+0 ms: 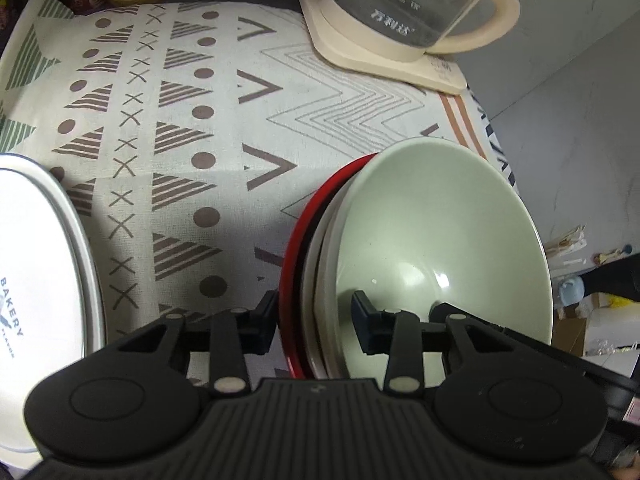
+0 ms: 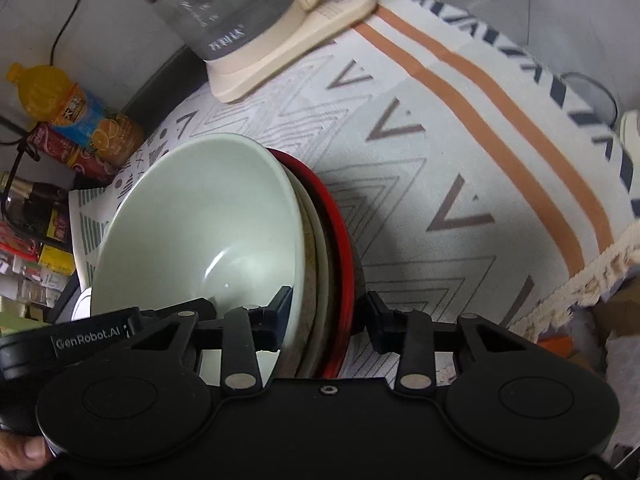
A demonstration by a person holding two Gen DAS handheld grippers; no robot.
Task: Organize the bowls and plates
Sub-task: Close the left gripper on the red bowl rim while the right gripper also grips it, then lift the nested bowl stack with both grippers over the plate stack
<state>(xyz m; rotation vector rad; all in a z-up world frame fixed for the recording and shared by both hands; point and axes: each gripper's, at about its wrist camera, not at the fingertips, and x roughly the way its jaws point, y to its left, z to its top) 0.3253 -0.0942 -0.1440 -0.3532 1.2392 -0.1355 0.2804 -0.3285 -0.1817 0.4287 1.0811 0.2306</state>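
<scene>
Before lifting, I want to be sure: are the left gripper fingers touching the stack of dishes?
Touching. In the left wrist view, the left gripper fingers press both sides of the stack of dishes.

Left gripper [image 1: 314, 322] jaws clamped across the rim of a dish stack: green bowl [image 1: 444, 240] on top, pale plates [image 1: 320, 264] under it, red plate [image 1: 296, 256] at the bottom. Stack sits on the patterned cloth [image 1: 192, 120] over the surface. White tray [image 1: 36, 280] at left, kettle [image 1: 404, 4] on its base at the far edge.

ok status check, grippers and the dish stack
Left gripper and right gripper both clamped on stack rim. Green bowl tops pale plate and red plate. Kettle beyond, clear.
</scene>
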